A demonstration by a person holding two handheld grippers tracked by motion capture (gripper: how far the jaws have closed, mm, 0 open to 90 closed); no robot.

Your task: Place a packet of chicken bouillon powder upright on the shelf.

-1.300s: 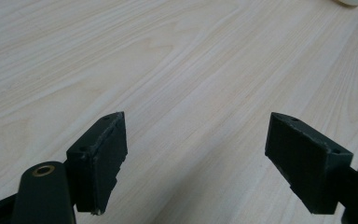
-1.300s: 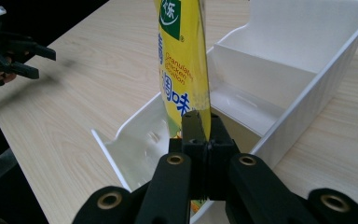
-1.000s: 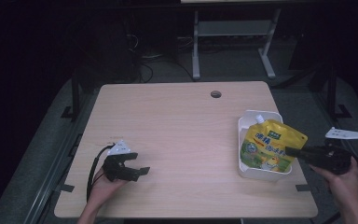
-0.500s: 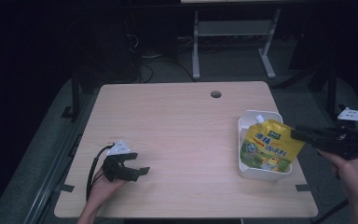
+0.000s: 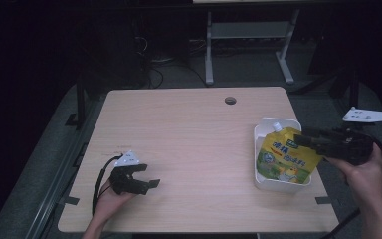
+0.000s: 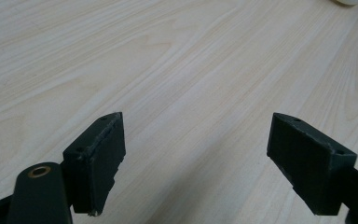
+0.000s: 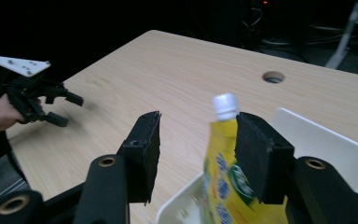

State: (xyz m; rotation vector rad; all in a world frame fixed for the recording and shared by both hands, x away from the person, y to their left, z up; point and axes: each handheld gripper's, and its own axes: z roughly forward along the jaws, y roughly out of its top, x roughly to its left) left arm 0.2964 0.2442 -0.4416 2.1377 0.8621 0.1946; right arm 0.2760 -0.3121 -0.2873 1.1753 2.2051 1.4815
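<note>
Since a second ago the right gripper (image 5: 306, 141) has drawn back and lifted from the yellow spouted drink pouch (image 5: 284, 160), and its jaws have just been opening; in the right gripper view they stand apart, with the pouch's white cap (image 7: 225, 104) rising between them but neither pad pressing on it. That pouch now leans in the white rectangular plastic bin (image 5: 273, 185) near the right edge of the tabletop (image 5: 194, 144), toward the near right corner, its spout pointing up and away from the person.

Over by the near left corner the left gripper (image 5: 146, 178) rests low over the bare wood, unmoved, jaws spread wide with nothing between them, as the left gripper view shows plainly.

To my eye the placing step is just finished: the pouch is dropped in the bin and the hand is letting go. What comes next, I'd guess, is clearing the right gripper up and back without clipping the cap or tipping the pouch, since it stands propped against the bin wall rather than lying flat
</note>
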